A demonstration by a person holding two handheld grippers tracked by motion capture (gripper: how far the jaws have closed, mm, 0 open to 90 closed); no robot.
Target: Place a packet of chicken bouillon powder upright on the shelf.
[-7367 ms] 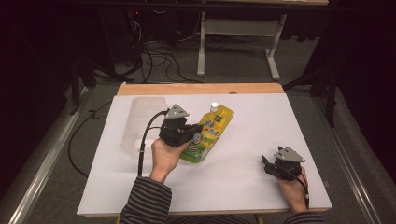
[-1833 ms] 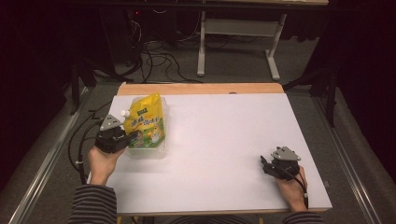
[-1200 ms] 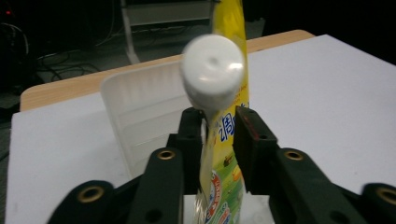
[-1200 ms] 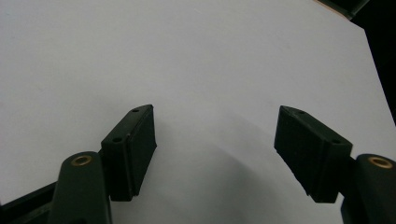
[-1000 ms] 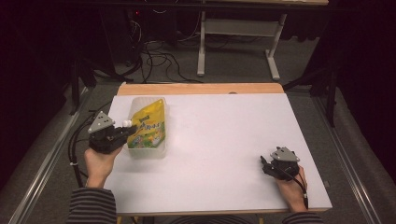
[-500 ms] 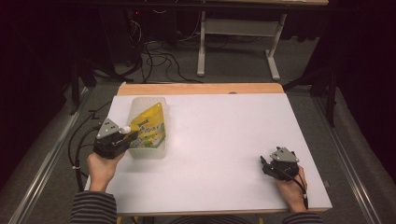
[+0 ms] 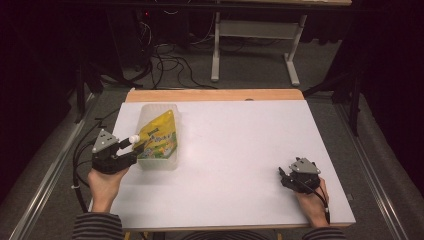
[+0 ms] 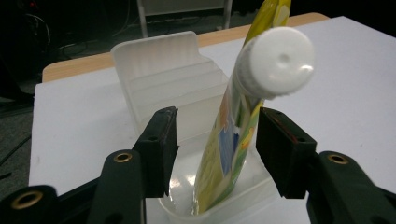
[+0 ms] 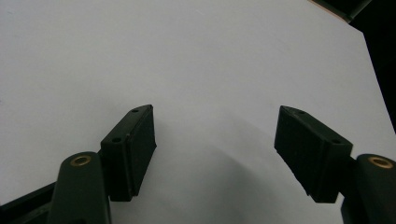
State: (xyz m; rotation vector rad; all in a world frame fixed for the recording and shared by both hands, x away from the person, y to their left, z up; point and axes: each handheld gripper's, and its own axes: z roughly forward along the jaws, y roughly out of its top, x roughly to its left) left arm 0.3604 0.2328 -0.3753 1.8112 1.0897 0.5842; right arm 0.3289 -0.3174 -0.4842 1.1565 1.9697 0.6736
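Note:
A yellow spouted pouch with a white cap leans inside a clear plastic bin at the table's left. My left gripper is at the bin's near left corner. In the left gripper view the pouch and its cap stand between the jaws of my left gripper. The jaws have just been opening and a gap shows beside the pouch, so the pads are off it. Near the front right edge my right gripper rests open, with bare white table between its jaws.
The white table top has a wooden strip along its far edge. A cable trails off the left side from the left gripper. Behind the table, a desk frame and cables stand on the dark floor.
The left gripper carried the pouch from the table's middle into the bin at the left, lowered it there, and its jaws have now spread apart. The right gripper has stayed in place.

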